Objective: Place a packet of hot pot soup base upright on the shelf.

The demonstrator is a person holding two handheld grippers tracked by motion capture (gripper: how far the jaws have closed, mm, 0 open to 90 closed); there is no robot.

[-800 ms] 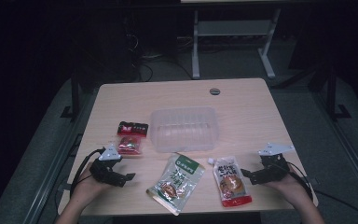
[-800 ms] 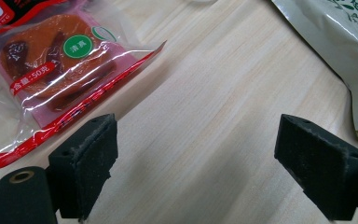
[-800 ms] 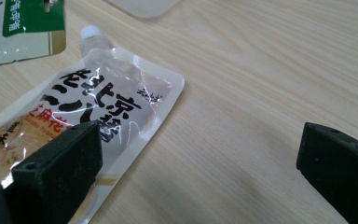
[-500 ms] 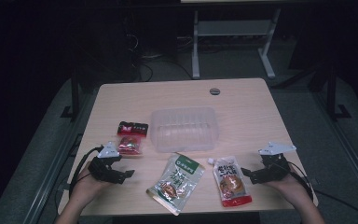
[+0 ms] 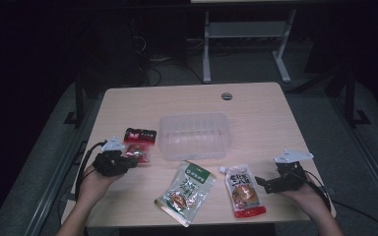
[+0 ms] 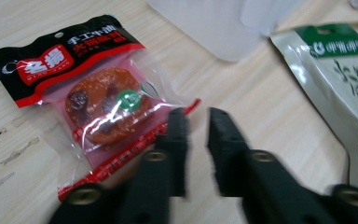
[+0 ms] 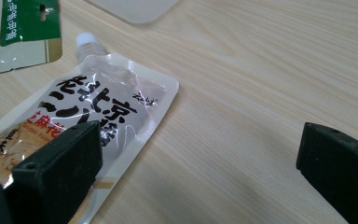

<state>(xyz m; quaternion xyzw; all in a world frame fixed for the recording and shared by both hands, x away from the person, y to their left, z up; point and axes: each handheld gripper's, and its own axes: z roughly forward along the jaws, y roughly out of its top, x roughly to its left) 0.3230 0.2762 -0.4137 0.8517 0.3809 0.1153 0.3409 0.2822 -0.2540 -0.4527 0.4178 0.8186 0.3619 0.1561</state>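
A red and black snack packet (image 5: 139,142) (image 6: 98,98) lies at the table's left. My left gripper (image 5: 127,161) (image 6: 198,119) sits just by its near corner, jaws a narrow gap apart with nothing between them. A white and red spout pouch (image 5: 243,189) (image 7: 102,102) lies at the front right. My right gripper (image 5: 262,183) (image 7: 198,140) rests to its right, wide open and empty, one jaw over the pouch's edge. A green and beige pouch (image 5: 186,192) (image 6: 340,70) (image 7: 18,32) lies front centre.
A clear plastic tray (image 5: 194,116) (image 6: 223,28) (image 7: 135,9) stands empty in the table's middle. A round cable hole (image 5: 226,96) is at the back. Metal stand legs (image 5: 206,49) are on the floor behind the table.
My left gripper has moved forward, closer to the red snack packet. The right gripper has barely moved.
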